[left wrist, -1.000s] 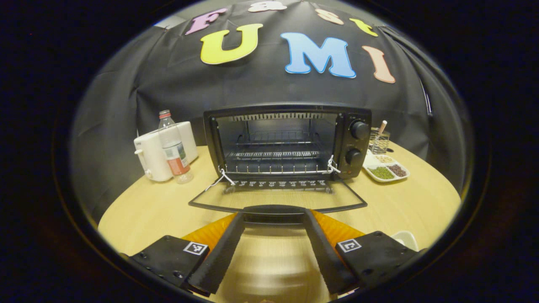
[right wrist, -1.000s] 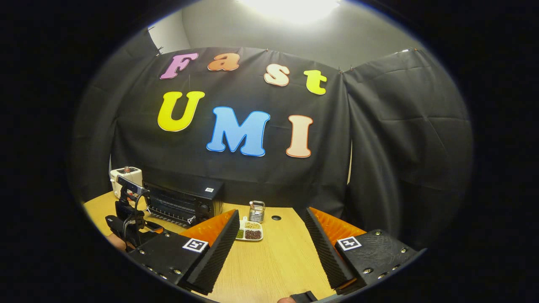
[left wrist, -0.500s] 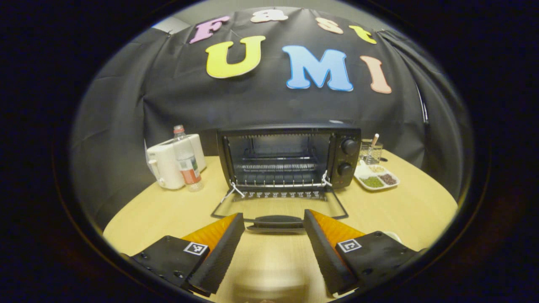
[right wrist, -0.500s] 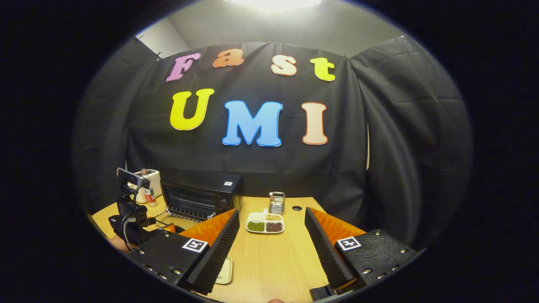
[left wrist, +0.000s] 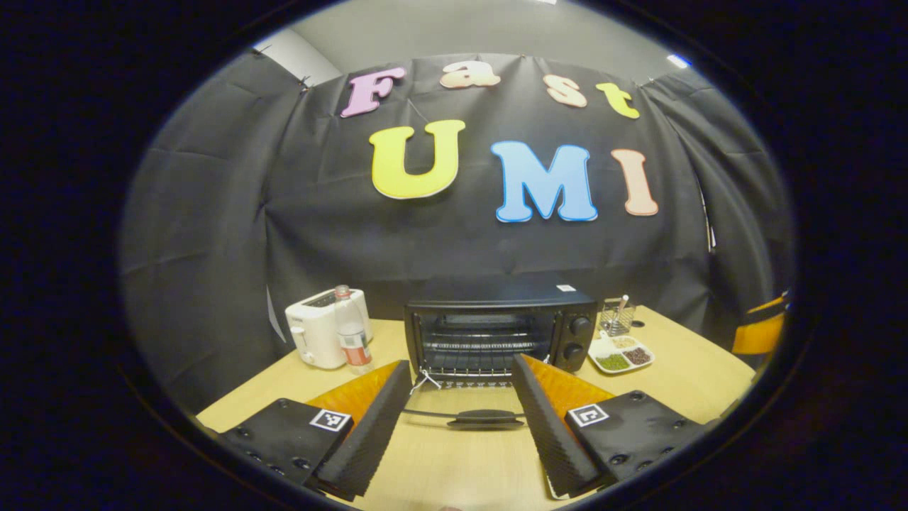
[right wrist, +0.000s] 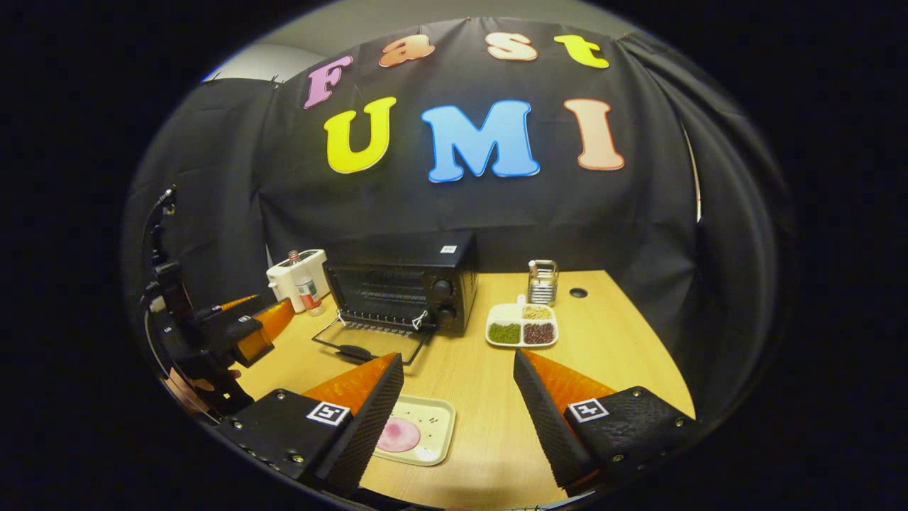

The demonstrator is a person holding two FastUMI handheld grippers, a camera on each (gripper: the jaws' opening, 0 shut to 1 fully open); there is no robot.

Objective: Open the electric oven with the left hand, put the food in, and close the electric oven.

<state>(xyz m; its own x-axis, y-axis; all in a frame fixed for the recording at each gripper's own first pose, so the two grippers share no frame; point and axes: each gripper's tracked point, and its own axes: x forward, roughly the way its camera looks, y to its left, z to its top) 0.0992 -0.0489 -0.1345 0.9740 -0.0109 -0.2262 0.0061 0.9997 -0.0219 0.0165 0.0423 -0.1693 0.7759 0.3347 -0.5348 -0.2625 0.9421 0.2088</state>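
The oven (left wrist: 500, 330) stands with its door (left wrist: 464, 415) dropped flat onto the table (right wrist: 610, 348), so I judge the opening step done and the loading step in hand. The food, a pink slice (right wrist: 399, 434) on a small cream tray (right wrist: 436, 415), lies on the table just ahead of my right claw (right wrist: 457, 419), partly under its left finger and nearer that finger than the other.

My right claw is spread wide, both fingers apart with nothing between them and nothing touching them. From where it sits, the oven lies farther ahead and to the left, its door handle (right wrist: 352, 350) pointing back toward me; a divided dish of beans (right wrist: 523, 332) sits ahead and slightly right, with a wire holder (right wrist: 543, 281) behind it.

My left claw (left wrist: 461, 419) is likewise fully open and empty. The door handle (left wrist: 485, 417) lies between its fingers in the left gripper view, but farther out; I see no contact. In the right gripper view that left claw (right wrist: 259, 328) hangs off to the left of the door, held by a hand (right wrist: 186, 387).

Next, I reckon the right claw must drop and shift left to straddle the tray's rim, pinch it level, then carry it over the lowered door onto the rack. A white toaster (left wrist: 320, 336) and a bottle (left wrist: 351, 339) stand left of the oven, clear of that path.
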